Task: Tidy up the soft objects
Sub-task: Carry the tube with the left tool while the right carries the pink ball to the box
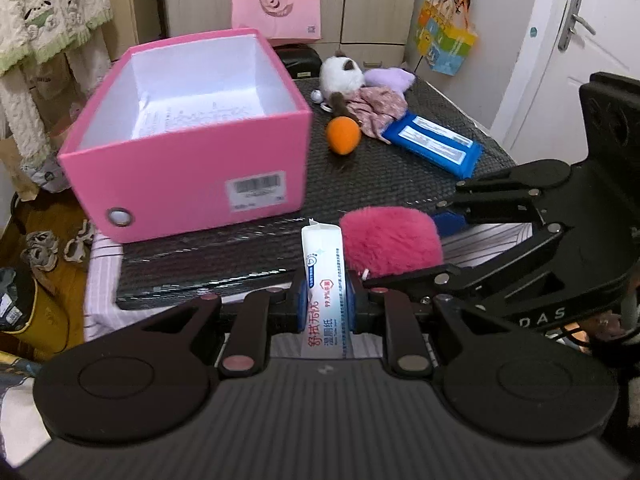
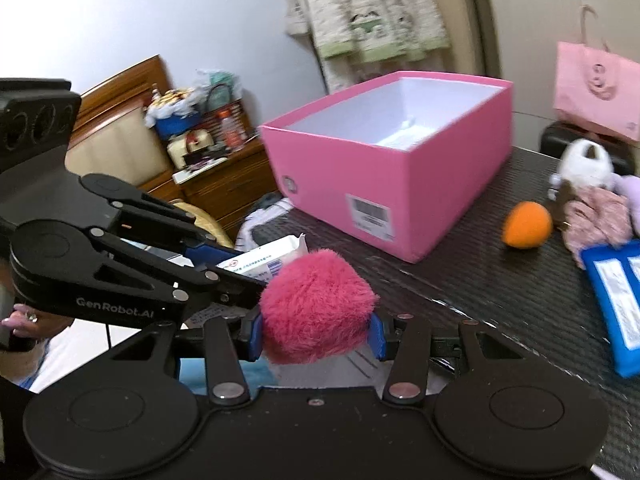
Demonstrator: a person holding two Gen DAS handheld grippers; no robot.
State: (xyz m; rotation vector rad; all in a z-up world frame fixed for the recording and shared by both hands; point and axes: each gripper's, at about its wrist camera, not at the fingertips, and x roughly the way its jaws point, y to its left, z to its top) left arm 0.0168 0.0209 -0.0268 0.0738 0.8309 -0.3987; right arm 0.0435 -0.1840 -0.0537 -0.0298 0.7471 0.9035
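Note:
My left gripper (image 1: pixel 325 304) is shut on a white wet-wipe pack (image 1: pixel 323 284), held on edge above the table's near edge. My right gripper (image 2: pixel 318 332) is shut on a fluffy magenta pom-pom (image 2: pixel 316 306), right beside the left one; the pom-pom also shows in the left wrist view (image 1: pixel 390 240). An open pink box (image 1: pixel 188 136) with white paper inside stands ahead on the dark woven mat (image 1: pixel 380 176); it also shows in the right wrist view (image 2: pixel 400 168).
On the mat right of the box lie an orange ball (image 1: pixel 343 135), a blue wipe pack (image 1: pixel 434 145), a white-brown plush toy (image 1: pixel 342 76), a floral cloth (image 1: pixel 374 108) and a purple soft item (image 1: pixel 390 77). A pink paper bag (image 1: pixel 277 6) stands behind.

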